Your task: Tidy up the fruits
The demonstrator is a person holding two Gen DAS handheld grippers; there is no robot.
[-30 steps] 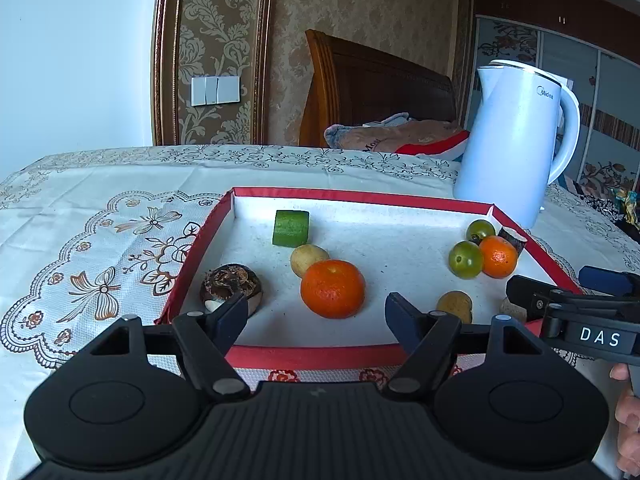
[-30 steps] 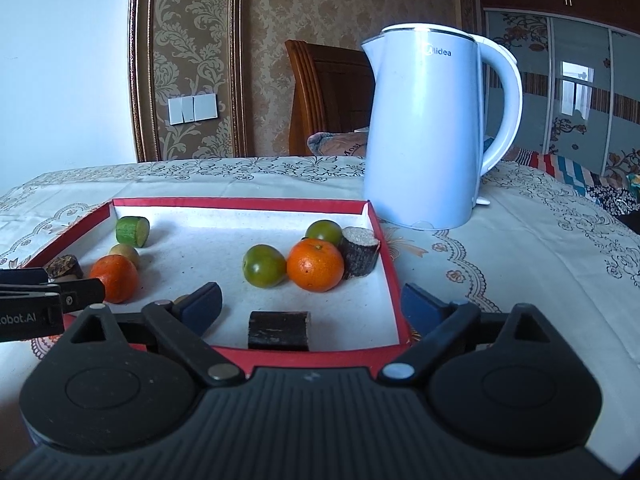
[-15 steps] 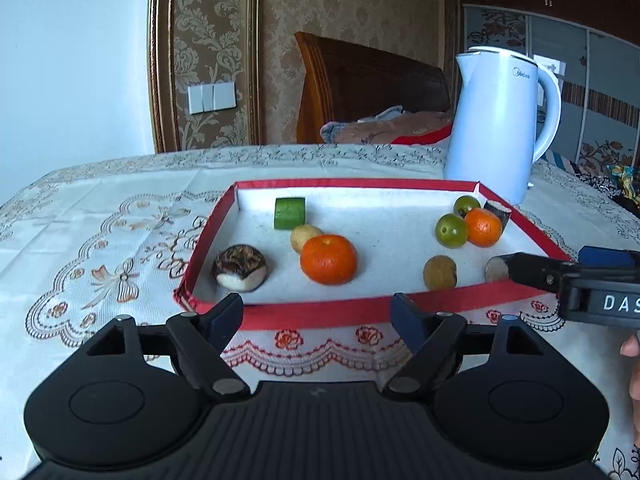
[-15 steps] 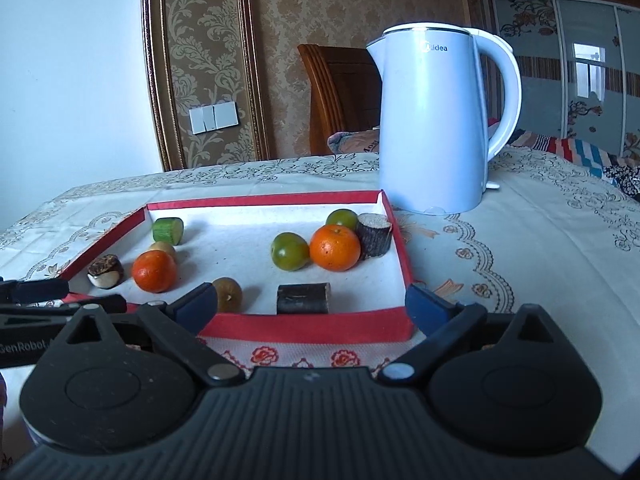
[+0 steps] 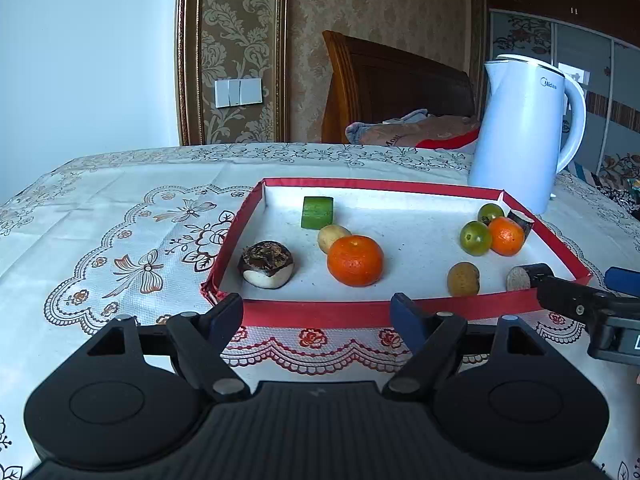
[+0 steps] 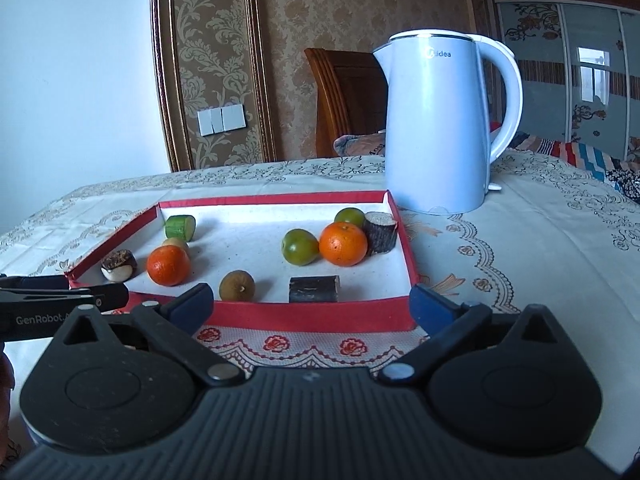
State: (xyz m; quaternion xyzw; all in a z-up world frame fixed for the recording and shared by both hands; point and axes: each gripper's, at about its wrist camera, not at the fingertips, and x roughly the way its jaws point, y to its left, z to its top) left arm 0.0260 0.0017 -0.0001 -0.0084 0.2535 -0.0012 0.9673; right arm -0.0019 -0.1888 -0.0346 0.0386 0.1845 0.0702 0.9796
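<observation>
Across the red-rimmed tray [image 5: 320, 313] on the table [image 5: 120, 208], left to right, lie one brown-topped shell piece [image 5: 267, 264], one green cucumber chunk [image 5: 317, 212], one small yellowish fruit [image 5: 331, 236], a large tangerine [image 5: 355, 260], one tan round fruit [image 5: 463, 279], two green round fruits [image 5: 475, 237], a smaller tangerine [image 5: 506, 236] and two dark bark-skinned cylinders [image 6: 314, 289]. The right wrist view shows the near cylinder whole; in the left wrist view the right hand-held gripper [image 5: 584, 300] hides part of it, and the far one peeks from behind the smaller tangerine. The left hand-held gripper [image 5: 318, 312] hangs before the tray's near rim, released and empty. The right hand-held gripper's jaws have just been opening and stand wide with nothing between them. One white kettle [image 6: 440, 128] stands behind the tray's right corner.
</observation>
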